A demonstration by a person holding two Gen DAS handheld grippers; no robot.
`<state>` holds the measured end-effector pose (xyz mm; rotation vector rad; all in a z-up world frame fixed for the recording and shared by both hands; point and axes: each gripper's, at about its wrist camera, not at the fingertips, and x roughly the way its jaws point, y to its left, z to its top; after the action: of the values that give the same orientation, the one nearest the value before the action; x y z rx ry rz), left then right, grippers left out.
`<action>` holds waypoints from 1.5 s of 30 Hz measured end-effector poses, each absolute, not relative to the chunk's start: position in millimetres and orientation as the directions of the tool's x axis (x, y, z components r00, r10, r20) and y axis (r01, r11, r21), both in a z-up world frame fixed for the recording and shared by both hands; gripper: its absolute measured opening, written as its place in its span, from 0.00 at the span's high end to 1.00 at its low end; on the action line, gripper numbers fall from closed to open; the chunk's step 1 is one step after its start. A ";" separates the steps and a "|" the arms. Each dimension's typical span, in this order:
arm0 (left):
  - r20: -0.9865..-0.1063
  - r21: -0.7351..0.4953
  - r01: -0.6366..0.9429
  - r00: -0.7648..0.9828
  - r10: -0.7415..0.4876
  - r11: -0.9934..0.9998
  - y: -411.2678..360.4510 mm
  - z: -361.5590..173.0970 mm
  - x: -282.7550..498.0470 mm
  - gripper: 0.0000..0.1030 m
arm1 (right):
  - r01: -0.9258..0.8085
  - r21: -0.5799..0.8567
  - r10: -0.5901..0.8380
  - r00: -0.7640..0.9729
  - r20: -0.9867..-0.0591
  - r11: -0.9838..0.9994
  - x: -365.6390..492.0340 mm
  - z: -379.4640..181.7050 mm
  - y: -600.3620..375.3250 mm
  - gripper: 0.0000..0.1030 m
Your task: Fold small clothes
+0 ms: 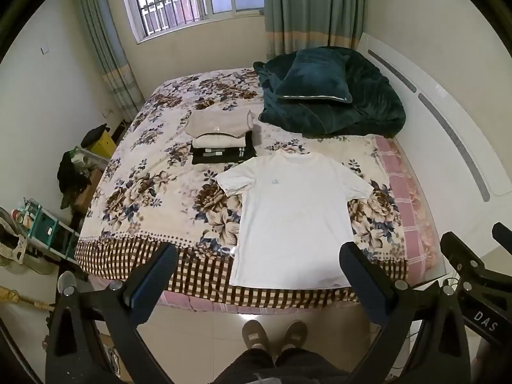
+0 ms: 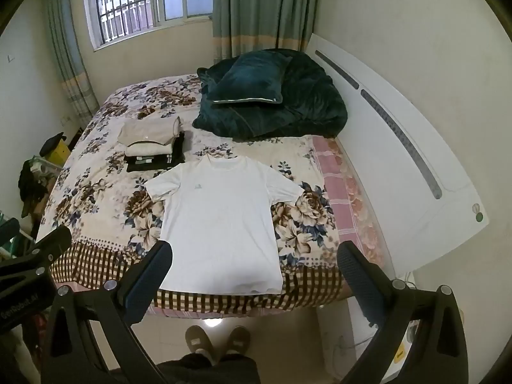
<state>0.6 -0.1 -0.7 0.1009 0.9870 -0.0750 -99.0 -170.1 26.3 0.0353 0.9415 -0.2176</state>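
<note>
One white T-shirt (image 1: pixel 292 217) flat on floral bedspread (image 1: pixel 144 192).

Tiny illegible chest logo (image 1: pixel 274 181) on white T-shirt (image 1: pixel 288 224); lower stack garments (image 1: pixel 220 153) mostly hidden.

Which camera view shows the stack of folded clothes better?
Left wrist view: the stack of folded beige, cream and black clothes appears larger and nearer the centre. The right wrist view shows it too, smaller and further left.

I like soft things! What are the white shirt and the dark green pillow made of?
The white T-shirt looks like thin, matte cotton knit: it lies flat with soft creases. The dark green pillow looks like plush velvet or fleece: its fuzzy surface catches light in patches. Both are guesses from looks alone.
</note>
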 end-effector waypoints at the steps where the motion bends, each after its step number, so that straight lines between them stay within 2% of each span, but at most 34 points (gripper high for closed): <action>1: -0.837 0.053 0.109 0.547 -0.016 0.993 -0.3 -1.2 1.2 0.00 | 0.202 -0.066 -0.172 0.567 -0.806 0.977 -99.1 26.3 -170.2 0.00; 16: -0.835 0.041 0.091 0.551 -0.016 0.995 2.4 0.9 -5.9 0.00 | 0.187 -0.060 -0.158 0.569 -0.807 0.981 -105.2 45.8 -181.9 0.00; 45: -0.839 0.002 0.062 0.544 -0.032 0.998 13.3 3.1 -0.3 0.00 | 0.173 -0.075 -0.162 0.566 -0.809 0.982 -95.9 41.6 -167.2 0.00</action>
<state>-0.3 13.3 3.1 0.0327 0.9944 -0.0555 -95.9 -167.2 41.6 0.0131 0.9495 -0.1972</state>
